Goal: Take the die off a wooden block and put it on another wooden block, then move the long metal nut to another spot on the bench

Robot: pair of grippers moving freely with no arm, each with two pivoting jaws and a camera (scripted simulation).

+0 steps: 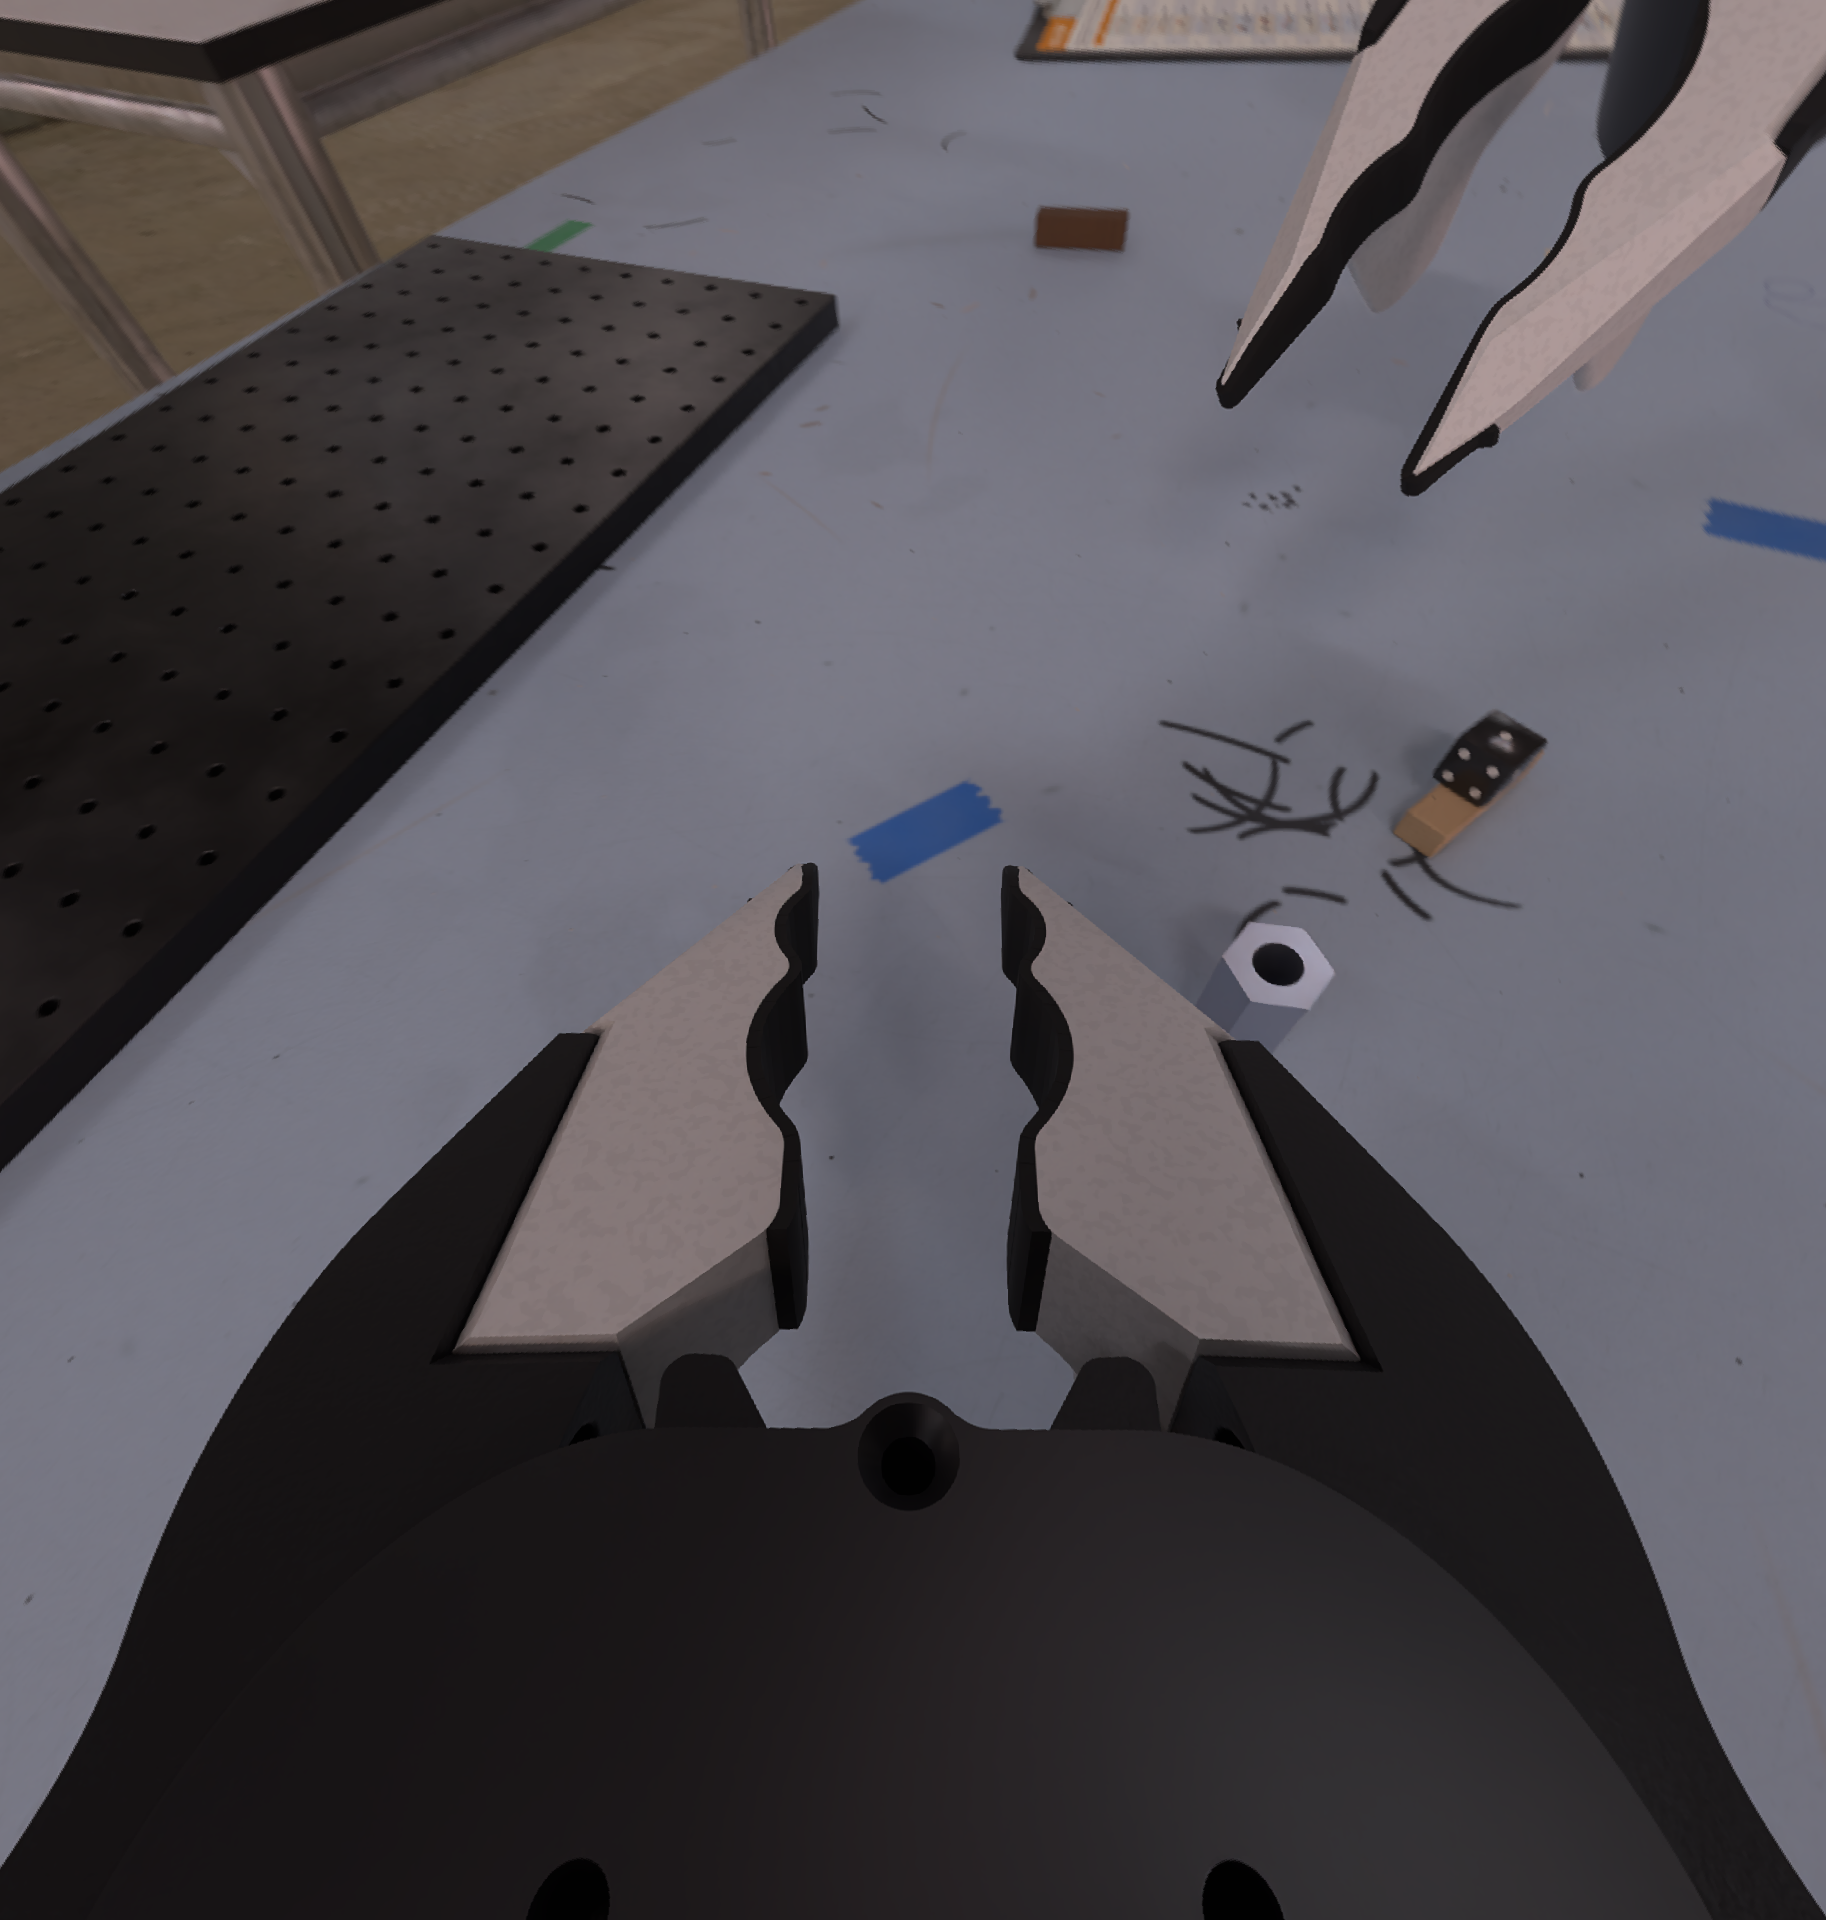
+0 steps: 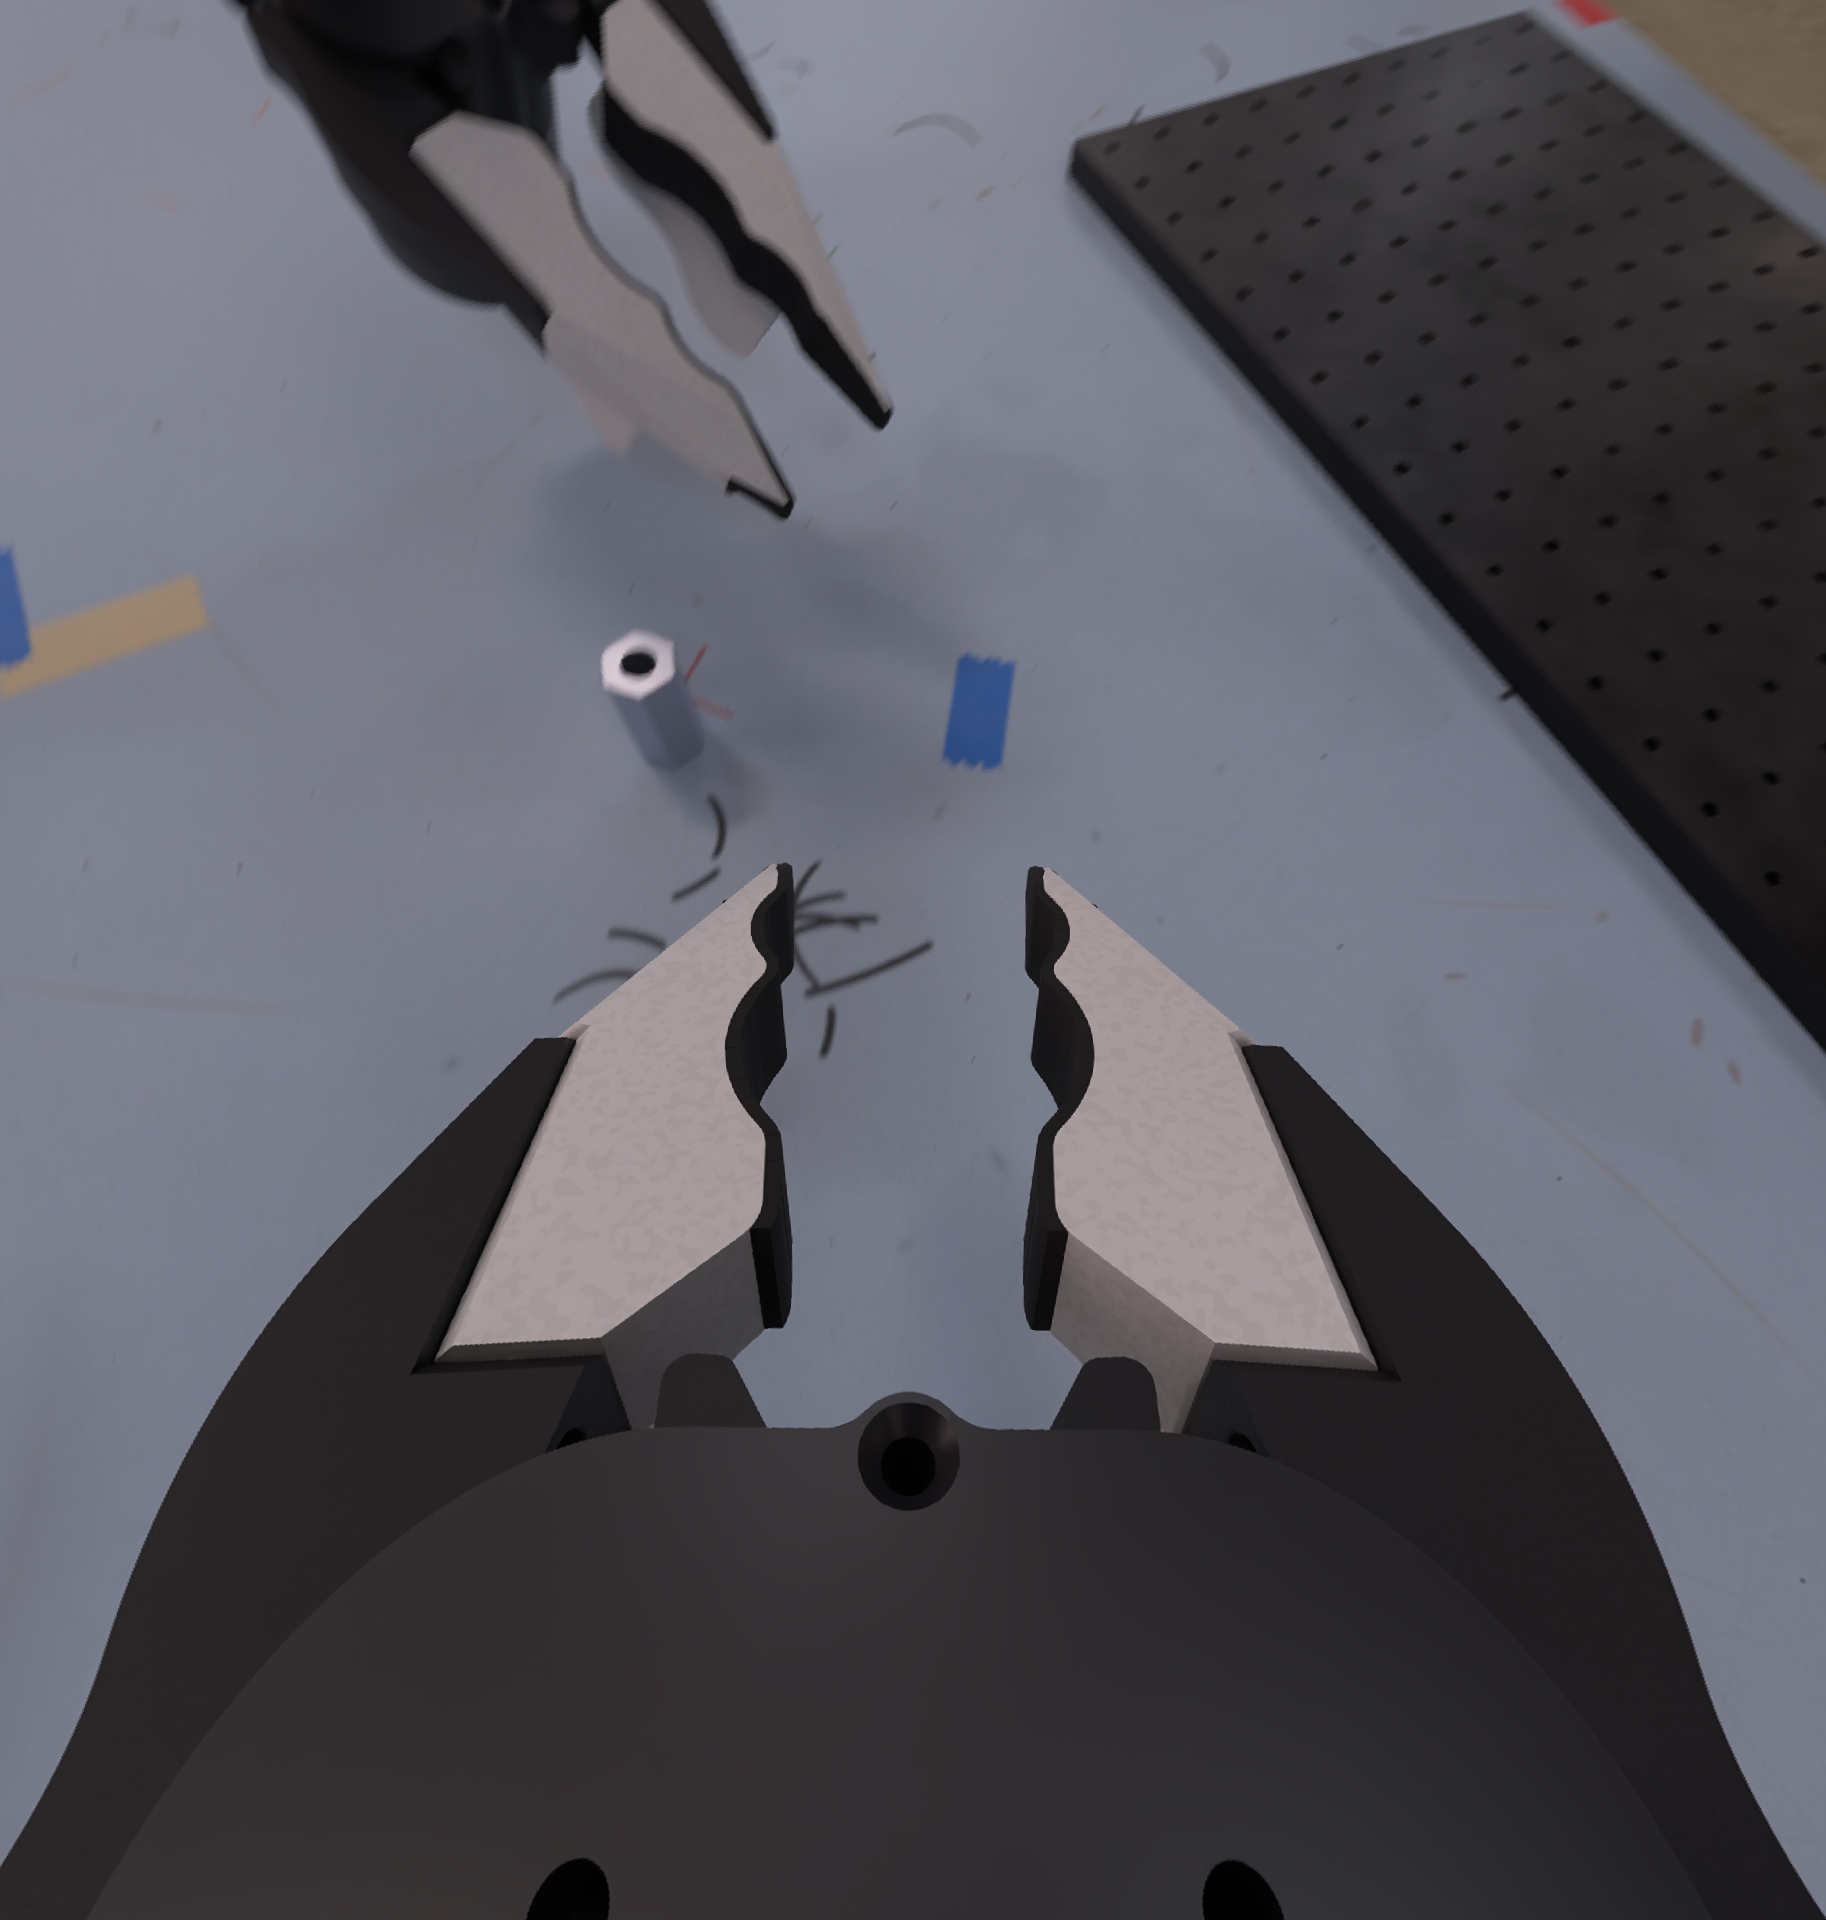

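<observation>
A black die (image 1: pixel 1489 761) with white pips sits on a light wooden block (image 1: pixel 1441 821) at the right of the left wrist view. A darker brown wooden block (image 1: pixel 1080 228) lies far off on the bench. The long metal nut (image 1: pixel 1270 982) stands upright just right of my left gripper (image 1: pixel 909 883), which is open and empty. The nut also shows in the right wrist view (image 2: pixel 651 712). My right gripper (image 2: pixel 907 883) is open and empty above the bench. It hangs in the upper right of the left wrist view (image 1: pixel 1319 436). The left gripper shows beyond the nut in the right wrist view (image 2: pixel 836 462).
A black perforated board (image 1: pixel 348 540) lies along the left; it also shows in the right wrist view (image 2: pixel 1574 436). Black wire scraps (image 1: pixel 1273 795) lie between nut and block. Blue tape strips (image 1: pixel 924 831) mark the bench. Another table's legs (image 1: pixel 161 156) stand beyond the bench edge.
</observation>
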